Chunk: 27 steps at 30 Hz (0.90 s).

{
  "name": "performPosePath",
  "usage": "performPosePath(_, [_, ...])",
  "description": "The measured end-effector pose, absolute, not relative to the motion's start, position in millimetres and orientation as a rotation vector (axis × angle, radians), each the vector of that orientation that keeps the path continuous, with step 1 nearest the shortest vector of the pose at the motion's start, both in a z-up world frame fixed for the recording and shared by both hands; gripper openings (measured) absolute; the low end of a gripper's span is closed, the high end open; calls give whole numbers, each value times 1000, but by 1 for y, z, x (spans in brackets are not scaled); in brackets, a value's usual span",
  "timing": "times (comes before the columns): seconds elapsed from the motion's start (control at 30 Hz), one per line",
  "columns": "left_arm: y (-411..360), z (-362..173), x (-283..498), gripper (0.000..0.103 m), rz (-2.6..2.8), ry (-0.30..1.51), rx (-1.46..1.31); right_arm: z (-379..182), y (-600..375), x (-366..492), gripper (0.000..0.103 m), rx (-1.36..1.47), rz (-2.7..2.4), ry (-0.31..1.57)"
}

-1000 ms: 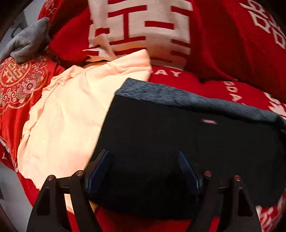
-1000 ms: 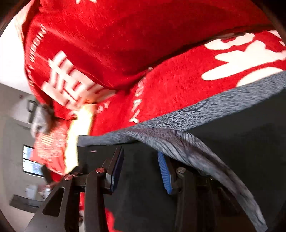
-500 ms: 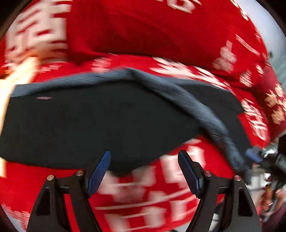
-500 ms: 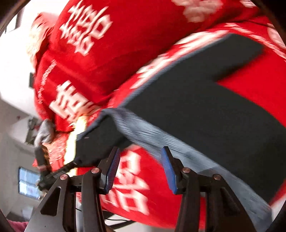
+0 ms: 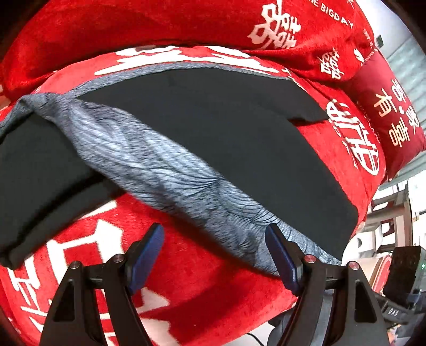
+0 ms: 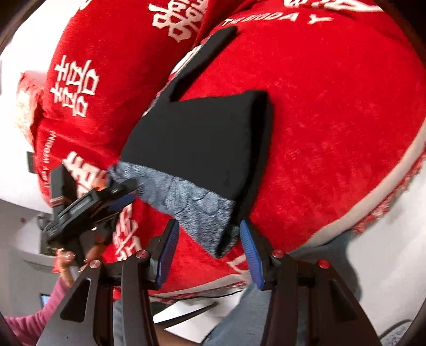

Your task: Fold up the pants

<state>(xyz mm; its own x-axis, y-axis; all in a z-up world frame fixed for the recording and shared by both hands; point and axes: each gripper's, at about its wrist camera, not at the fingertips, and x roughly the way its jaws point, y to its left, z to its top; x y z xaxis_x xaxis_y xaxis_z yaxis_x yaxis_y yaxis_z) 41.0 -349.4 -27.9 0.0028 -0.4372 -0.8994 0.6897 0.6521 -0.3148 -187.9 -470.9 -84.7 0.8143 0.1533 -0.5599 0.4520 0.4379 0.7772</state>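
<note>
Black pants (image 5: 213, 127) with a grey ribbed waistband (image 5: 165, 170) lie on a red blanket (image 5: 207, 298). In the right wrist view the pants (image 6: 194, 143) are folded over, waistband (image 6: 191, 202) nearest. My left gripper (image 5: 214, 255) is open, hovering just before the waistband, holding nothing. My right gripper (image 6: 209, 247) is open, its fingertips on either side of the waistband's near corner, not closed on it. The left gripper (image 6: 119, 197) also shows in the right wrist view, at the waistband's left end.
Red cushions with white characters (image 5: 293, 24) rise behind the pants. A dark red pillow (image 5: 391, 117) lies at the right. The blanket's edge (image 6: 394, 191) drops off at the right; the floor and a person's pink sleeve (image 6: 40, 314) are below.
Both grippers have pulled back from the pants and swung right. The peach garment has left the left view. The pants now lie folded, the waistband facing me.
</note>
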Motion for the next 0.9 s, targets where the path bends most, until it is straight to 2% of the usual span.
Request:
performPosePath(0.03, [-353,-28,39,79,-893,1291,248,-86,-470,-186,51,1123,-194,622])
performPosePath(0.1, [-351,-28,41,78,-882,1289,256,-87,-468,-184,18,1131,-161,601])
performPosePath(0.13, [-351,-28,41,61,-881,1285,255,-86,-467,-187,4,1135,-158,597])
performPosePath(0.17, [-352,-27,41,48,-883,1284,260,-85,-467,-187,3,1141,-151,585])
performPosePath(0.2, [-354,-28,42,39,-871,1285,278,-82,-468,-188,3,1148,-136,565])
performPosePath(0.43, [-367,8,57,38,-897,1236,222,-17,-513,-176,3,1088,-88,406])
performPosePath(0.73, [-429,59,117,39,-909,1085,192,67,-619,-105,3,956,-149,362])
performPosePath(0.77, [-434,64,123,39,-904,1070,197,73,-632,-92,3,955,-158,363])
performPosePath(0.83, [-440,75,139,58,-877,1021,225,79,-652,-70,3,955,-168,367])
performPosePath(0.9, [-441,83,151,72,-843,967,252,81,-670,-48,3,946,-196,377])
